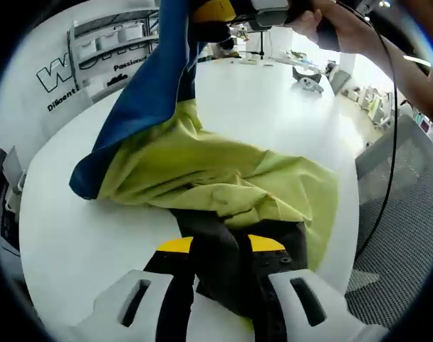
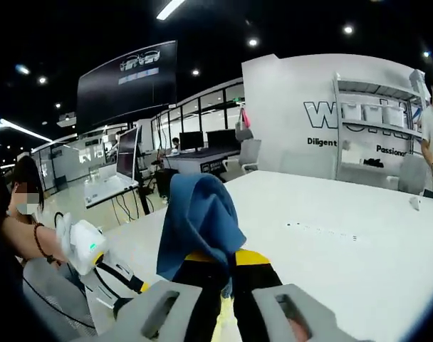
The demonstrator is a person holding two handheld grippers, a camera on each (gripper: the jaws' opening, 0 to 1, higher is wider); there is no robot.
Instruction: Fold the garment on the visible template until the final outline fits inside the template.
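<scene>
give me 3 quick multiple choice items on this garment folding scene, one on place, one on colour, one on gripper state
1. Where does most of the garment lie?
A. on the white table
B. on a chair
C. on the floor

2. What colour is the part the right gripper lifts?
A. red
B. blue
C. white

3. How is the left gripper?
A. open, away from the cloth
B. shut on the garment's dark part
C. holding a bottle

Answers: 1 A, the yellow-green cloth spreads over the tabletop. 2 B, blue fabric rises from those jaws. 3 B, dark cloth sits pinched between its jaws.
</scene>
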